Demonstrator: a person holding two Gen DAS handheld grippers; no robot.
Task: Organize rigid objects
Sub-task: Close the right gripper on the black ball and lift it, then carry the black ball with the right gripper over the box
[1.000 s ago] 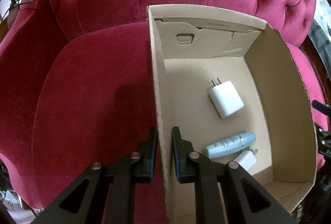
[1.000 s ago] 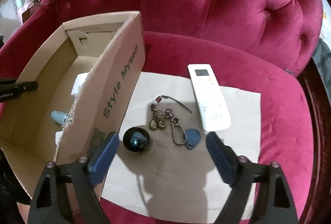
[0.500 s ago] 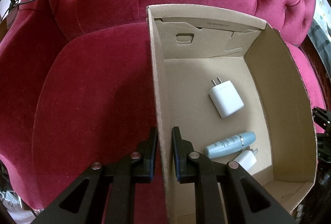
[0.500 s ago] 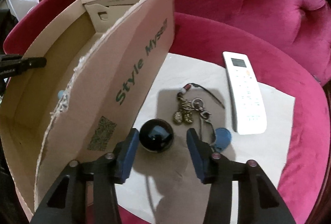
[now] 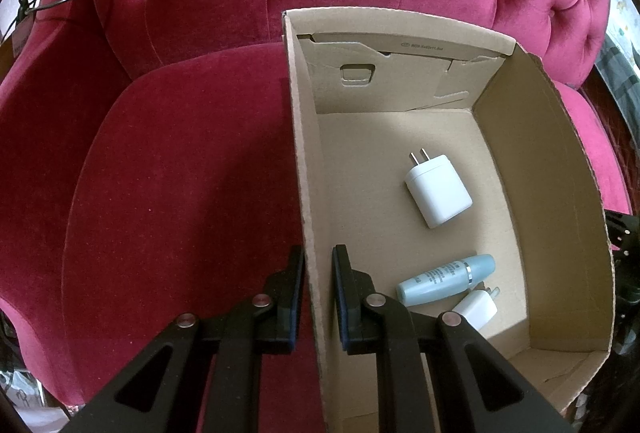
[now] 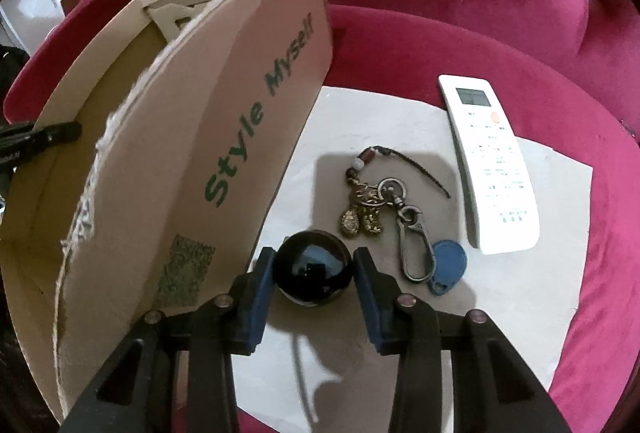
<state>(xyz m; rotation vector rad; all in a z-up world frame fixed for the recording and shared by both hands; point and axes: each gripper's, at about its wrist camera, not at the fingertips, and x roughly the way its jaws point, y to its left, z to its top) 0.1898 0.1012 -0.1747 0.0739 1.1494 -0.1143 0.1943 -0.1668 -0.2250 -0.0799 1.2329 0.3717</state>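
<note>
A glossy black ball lies on a white sheet on the red sofa seat, just right of the cardboard box. The right gripper straddles it, its jaws having just been closing, blue pads at or nearly at the ball's sides; contact is hard to judge. A keyring and remote lie farther right. The left gripper is clamped on the box's left wall; inside lie a charger, a blue tube and a half-hidden small plug.

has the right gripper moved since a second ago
Yes. The right gripper has come down toward the white sheet and its jaws have been closing around the black ball, which now sits between the blue pads.
</note>
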